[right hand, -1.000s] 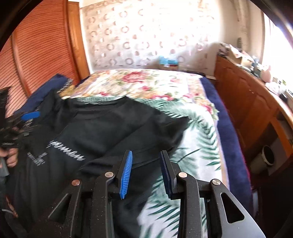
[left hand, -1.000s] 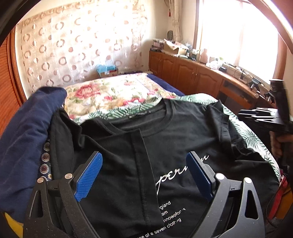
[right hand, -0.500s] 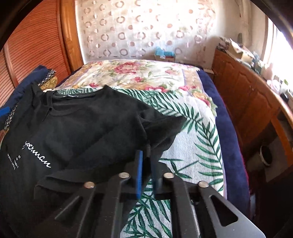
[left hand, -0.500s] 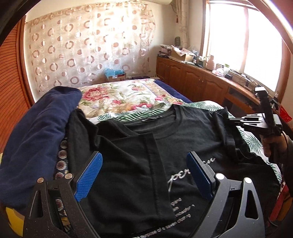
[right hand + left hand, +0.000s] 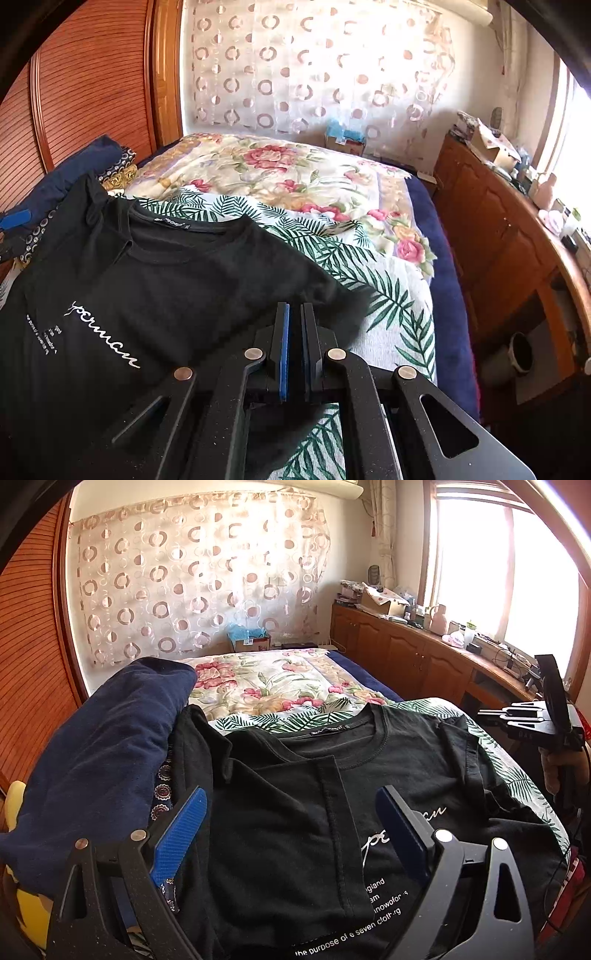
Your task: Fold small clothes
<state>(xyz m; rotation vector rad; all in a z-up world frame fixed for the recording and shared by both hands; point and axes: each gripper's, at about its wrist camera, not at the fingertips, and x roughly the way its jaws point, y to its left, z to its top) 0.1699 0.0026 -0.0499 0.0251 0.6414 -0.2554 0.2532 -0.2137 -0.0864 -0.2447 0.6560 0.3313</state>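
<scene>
Black T-shirt (image 5: 406, 760) on palm-leaf bedspread (image 5: 391, 295), floral quilt (image 5: 295, 173) behind

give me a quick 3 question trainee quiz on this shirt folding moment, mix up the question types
1. True or false: the left gripper stands open above the black t-shirt.
2. Multiple choice: what is the right gripper doing? A) open above the floral quilt B) shut on the t-shirt's sleeve C) holding the navy garment
3. Fill in: the sleeve on the left gripper's side is already folded ____ the shirt's front.

Key
1. True: its blue pads are wide apart, nothing between them.
2. B: the jaws are closed on the sleeve lying over the palm-leaf sheet.
3. Over: that sleeve lies flat across the chest, beside the white lettering.
</scene>
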